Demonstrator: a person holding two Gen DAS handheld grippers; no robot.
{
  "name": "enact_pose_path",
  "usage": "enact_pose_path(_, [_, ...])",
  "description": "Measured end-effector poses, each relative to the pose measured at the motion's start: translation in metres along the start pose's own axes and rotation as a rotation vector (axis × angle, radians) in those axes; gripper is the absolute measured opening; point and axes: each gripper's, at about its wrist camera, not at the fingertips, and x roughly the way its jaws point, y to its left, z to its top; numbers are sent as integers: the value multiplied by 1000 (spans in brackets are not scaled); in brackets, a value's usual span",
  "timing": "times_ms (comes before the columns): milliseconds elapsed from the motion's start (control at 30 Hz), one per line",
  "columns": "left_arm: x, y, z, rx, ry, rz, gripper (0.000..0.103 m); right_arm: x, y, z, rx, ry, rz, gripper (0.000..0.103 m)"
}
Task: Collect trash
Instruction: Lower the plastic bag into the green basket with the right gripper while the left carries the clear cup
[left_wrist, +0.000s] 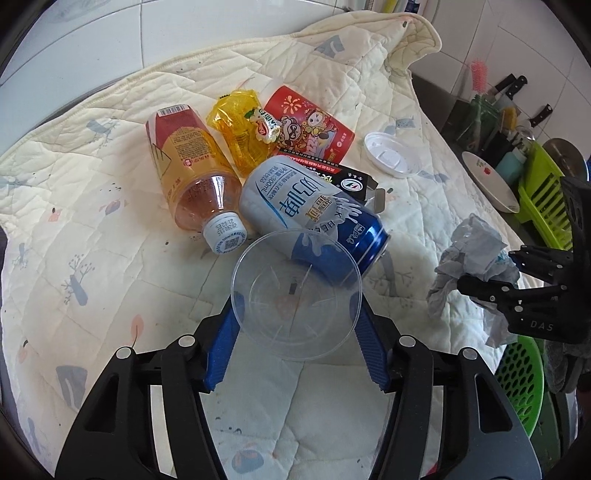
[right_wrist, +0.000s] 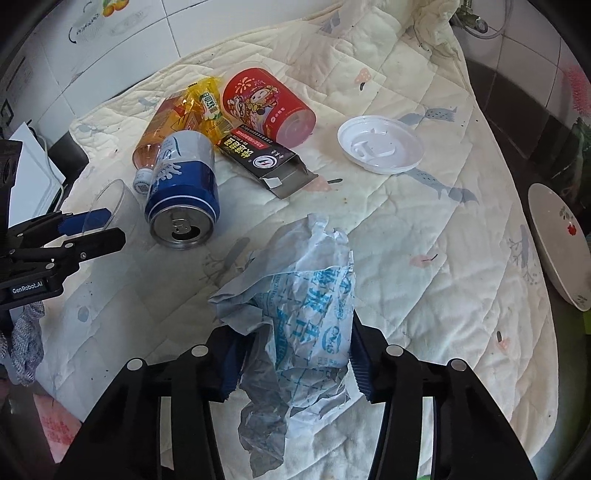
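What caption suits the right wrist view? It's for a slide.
Right claw gripping a crumpled wrapper above a quilt strewn with a can, box and lid.

— From my left feed, the quilt (left_wrist: 332, 74) is cream, printed with grey-blue birds and small pink shapes. On it I see a blue-and-white can (left_wrist: 314, 214) with blue lettering.

— Beside that can?

— An orange-tinted bottle (left_wrist: 192, 173) with a red-and-gold label and white cap, touching it. Behind the can, a yellow wrapper (left_wrist: 243, 129) and a red cup (left_wrist: 310, 125) with cartoon figures.

— And my right feed shows the crumpled paper (right_wrist: 303, 295): white with blue print. The lid (right_wrist: 380, 144) is plain white, the small box (right_wrist: 258, 155) black.
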Motion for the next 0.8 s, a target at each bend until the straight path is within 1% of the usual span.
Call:
enact_pose_path(200, [-21,-8,-8,-4,-25,5,59,-27,1,-17,9,-38,8,48])
enact_pose_path(333, [-36,-20,-14,5,-38,1,59,-47,0,-35,17,-60,8,48])
enact_pose_path(600, [-63,-60,-33,53,-67,-38,59,-92,-17,-90,56,-86,-26,51])
enact_pose_path(733, [-73,-86,-44,90,-80,-57,59,-106,-30,-123,84,-75,-61,51])
enact_pose_path(800, [-77,-99,-50,109,-83,-71,59,-111,-37,-138,100,-65,-73,53])
